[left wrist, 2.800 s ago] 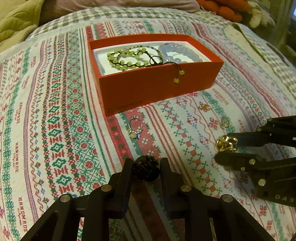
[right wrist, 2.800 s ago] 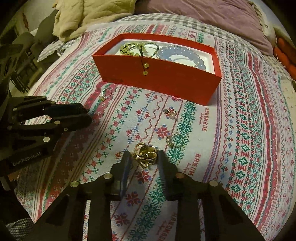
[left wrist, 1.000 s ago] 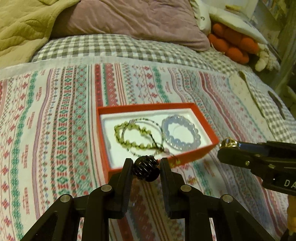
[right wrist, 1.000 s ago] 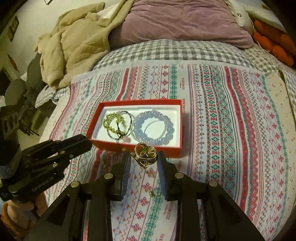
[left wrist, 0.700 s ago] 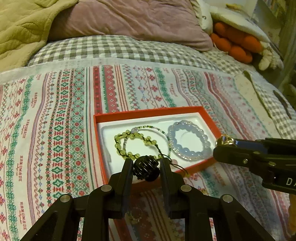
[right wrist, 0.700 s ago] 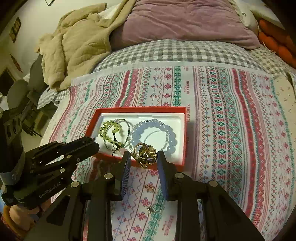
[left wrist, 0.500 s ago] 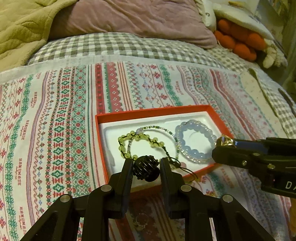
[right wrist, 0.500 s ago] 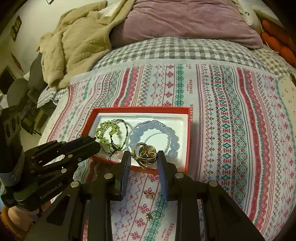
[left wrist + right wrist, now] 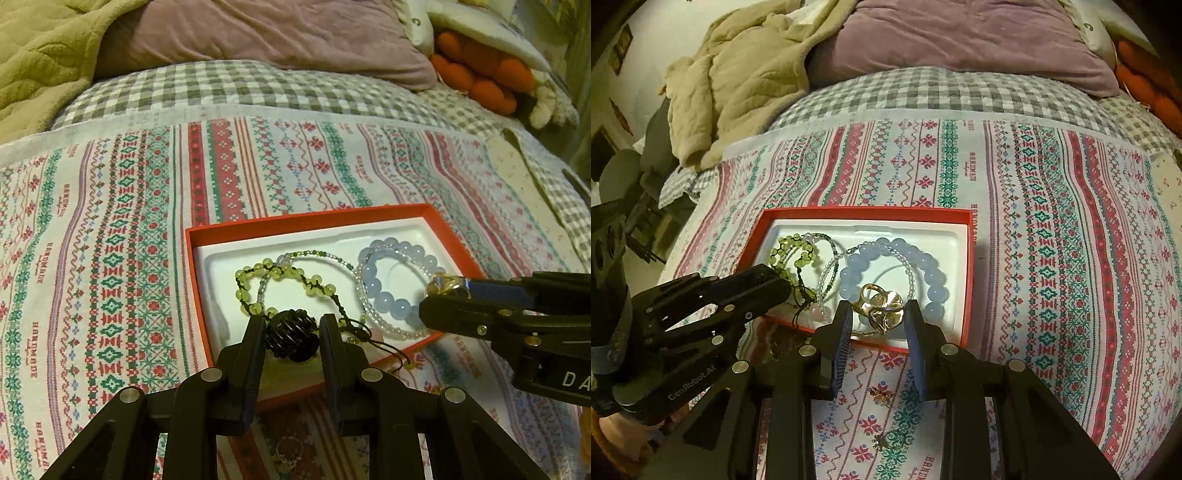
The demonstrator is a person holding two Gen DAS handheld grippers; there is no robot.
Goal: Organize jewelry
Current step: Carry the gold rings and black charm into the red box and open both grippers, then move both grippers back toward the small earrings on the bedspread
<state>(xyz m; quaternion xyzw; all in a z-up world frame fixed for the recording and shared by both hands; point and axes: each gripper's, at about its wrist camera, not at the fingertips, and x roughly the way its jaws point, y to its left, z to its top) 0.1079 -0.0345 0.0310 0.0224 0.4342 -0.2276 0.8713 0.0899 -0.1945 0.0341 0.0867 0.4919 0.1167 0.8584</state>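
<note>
My left gripper (image 9: 292,341) is shut on a black coiled hair tie (image 9: 293,339) and holds it above the near left part of the red box (image 9: 306,219). My right gripper (image 9: 878,314) is shut on a gold knotted ornament (image 9: 881,307) and holds it above the box's (image 9: 969,277) near right part. Inside the box lie a green bead bracelet (image 9: 273,275), a thin clear bead strand (image 9: 325,256) and a pale blue bead bracelet (image 9: 388,291). The green bracelet (image 9: 792,254) and blue bracelet (image 9: 923,266) also show in the right wrist view.
The box sits on a patterned cloth (image 9: 110,258) over a checked bedspread (image 9: 229,85). Small earrings (image 9: 881,393) and a ring (image 9: 892,439) lie on the cloth in front of the box. A purple pillow (image 9: 960,33), a beige quilt (image 9: 738,74) and orange plush (image 9: 476,74) lie behind.
Both grippers have moved forward over the box with their items still held. The box now sits closer under the fingertips than half a second ago.
</note>
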